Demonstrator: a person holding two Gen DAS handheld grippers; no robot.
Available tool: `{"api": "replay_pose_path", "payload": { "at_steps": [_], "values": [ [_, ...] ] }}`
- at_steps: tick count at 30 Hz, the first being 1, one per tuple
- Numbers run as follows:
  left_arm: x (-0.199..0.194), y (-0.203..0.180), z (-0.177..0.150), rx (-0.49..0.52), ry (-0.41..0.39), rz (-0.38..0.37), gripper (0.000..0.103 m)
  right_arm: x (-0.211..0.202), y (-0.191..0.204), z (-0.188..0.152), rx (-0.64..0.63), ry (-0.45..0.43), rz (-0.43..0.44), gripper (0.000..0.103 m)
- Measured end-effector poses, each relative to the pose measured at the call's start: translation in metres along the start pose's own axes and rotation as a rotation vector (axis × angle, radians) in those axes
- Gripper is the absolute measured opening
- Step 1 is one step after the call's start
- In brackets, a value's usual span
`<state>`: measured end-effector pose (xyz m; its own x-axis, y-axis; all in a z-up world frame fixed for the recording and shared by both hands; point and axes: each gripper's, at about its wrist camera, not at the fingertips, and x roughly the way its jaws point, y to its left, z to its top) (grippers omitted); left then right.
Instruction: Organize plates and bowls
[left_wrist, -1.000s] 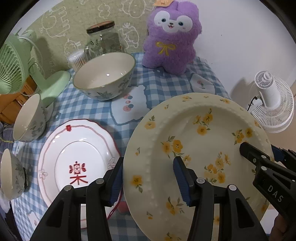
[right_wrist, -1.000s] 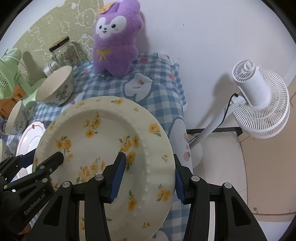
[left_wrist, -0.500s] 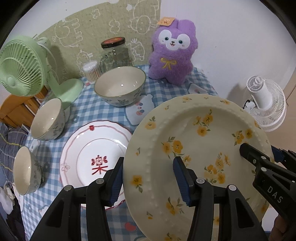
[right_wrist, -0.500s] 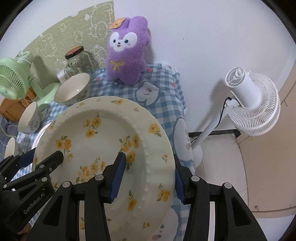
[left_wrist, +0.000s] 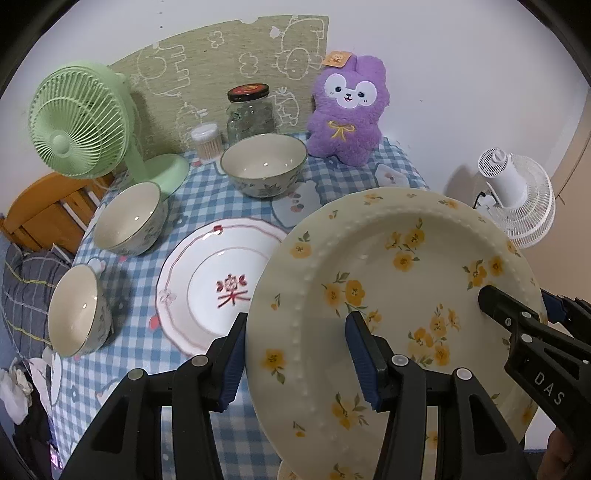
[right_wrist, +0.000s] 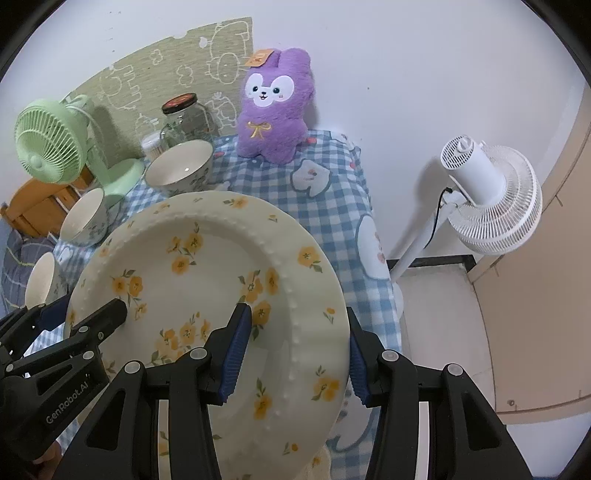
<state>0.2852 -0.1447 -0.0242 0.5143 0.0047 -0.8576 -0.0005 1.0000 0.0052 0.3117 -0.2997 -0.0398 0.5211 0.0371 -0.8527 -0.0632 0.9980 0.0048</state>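
A cream plate with yellow flowers (left_wrist: 399, 295) is held tilted in the air above the table; it also shows in the right wrist view (right_wrist: 207, 288). My left gripper (left_wrist: 295, 350) is shut on its left rim. My right gripper (right_wrist: 295, 350) is shut on its right rim. A white plate with a red character (left_wrist: 218, 284) lies flat on the checked cloth, below and left of the held plate. Three floral bowls stand on the table: a large one (left_wrist: 264, 170) at the back, one (left_wrist: 129, 218) at mid left, one (left_wrist: 77, 310) at near left.
A green fan (left_wrist: 85, 122), a glass jar (left_wrist: 251, 110), a cotton-swab box (left_wrist: 207, 140) and a purple plush toy (left_wrist: 347, 107) line the back of the table. A white floor fan (right_wrist: 487, 199) stands right of the table. A wooden chair (left_wrist: 44, 214) is at far left.
Both grippers have lifted the flowered plate higher and back from the table. The table objects look smaller and farther, and more of the table shows. The grips are unchanged.
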Motion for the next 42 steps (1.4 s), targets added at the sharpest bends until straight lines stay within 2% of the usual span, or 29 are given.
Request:
{"api": "replay_pose_path", "payload": {
  "at_steps": [16, 31, 42],
  "values": [
    [-0.008, 0.012, -0.062, 0.052, 0.038, -0.022, 0.053, -0.011, 0.015, -0.073, 0.045, 0.045, -0.019, 0.051],
    [0.007, 0.010, -0.101, 0.078, 0.092, -0.056, 0.053, -0.001, 0.013, -0.116, 0.081, 0.098, -0.051, 0.051],
    [0.017, 0.006, -0.119, 0.092, 0.128, -0.055, 0.053, 0.011, 0.010, -0.133, 0.103, 0.135, -0.058, 0.051]
  ]
}}
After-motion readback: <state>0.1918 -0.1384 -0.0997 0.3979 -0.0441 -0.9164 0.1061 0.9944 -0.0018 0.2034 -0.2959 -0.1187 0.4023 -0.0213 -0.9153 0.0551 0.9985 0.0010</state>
